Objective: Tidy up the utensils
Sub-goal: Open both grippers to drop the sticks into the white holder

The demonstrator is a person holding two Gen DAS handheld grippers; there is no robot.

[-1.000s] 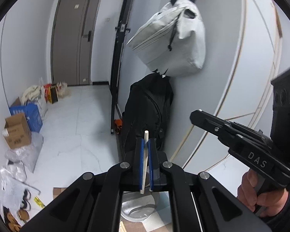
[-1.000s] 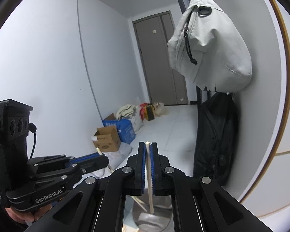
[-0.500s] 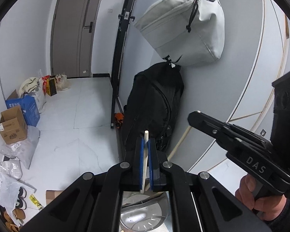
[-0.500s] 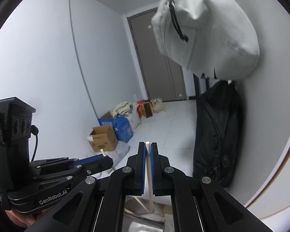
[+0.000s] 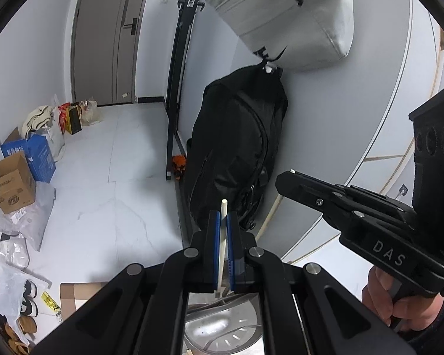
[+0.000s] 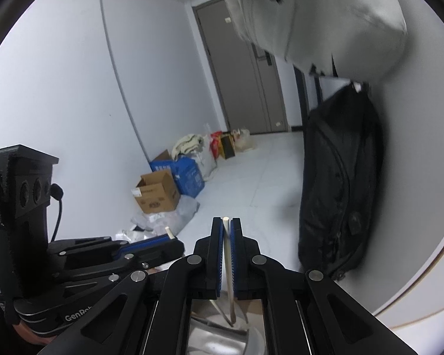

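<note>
Pale wood shows between both sets of blue pads: we clamp one chopstick in the left gripper and another chopstick in the right gripper, jaws nearly shut. Below sits a metal holder. Tilted sticks could catch its rim and slip sideways.

Colours on view, hallway and tools

We list: left gripper black with blue pads, gripping a cream chopstick; right gripper likewise black and blue, on a cream stick; shiny silver metal container below; hanging bag pale grey with black cord; backpack black; door grey-brown; floor white marble-veined tile; one carton brown, one box blue.
</note>
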